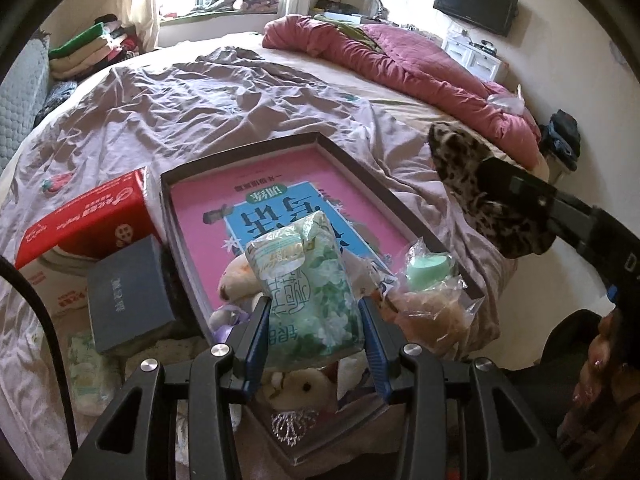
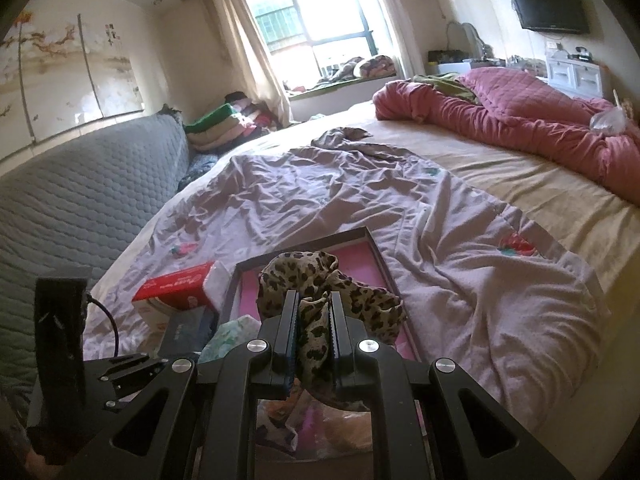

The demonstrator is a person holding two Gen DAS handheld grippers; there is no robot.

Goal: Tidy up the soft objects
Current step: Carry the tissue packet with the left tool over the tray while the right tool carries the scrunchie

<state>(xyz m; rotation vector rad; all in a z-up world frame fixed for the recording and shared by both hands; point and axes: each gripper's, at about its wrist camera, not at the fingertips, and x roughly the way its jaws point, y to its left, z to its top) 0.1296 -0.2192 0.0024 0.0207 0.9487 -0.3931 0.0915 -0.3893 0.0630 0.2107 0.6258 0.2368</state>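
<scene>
On the left of the left wrist view, a red box with small white writing sits on the wrinkly purple sheet of the bed. The writing is too small to read. Just in front of it lies a dark blue box with tiny pale letters on top that cannot be read either.

Next comes a flat brown tray, open on top. Its bottom is pink, with a blue patch and big white Chinese signs that show upside down.

The left gripper is pinching a soft green and white pack between its blue pads. The pack has flowers and green Chinese writing on it, and a pale label near its top. It is held up over the near end of the tray. Under it, in the tray, lie cream plush toys and a sparkly silver thing. Just to the right, a clear bag with something round and mint green inside sits at the tray's right wall.

On the far right, the right gripper holds a leopard spot cloth up in the air beside the tray.

In the right wrist view, the right gripper is pressed together on the leopard spot cloth, which bunches above the fingers and hangs over the tray. The red box lies to the left. A pink quilt is piled at the far right of the bed.
</scene>
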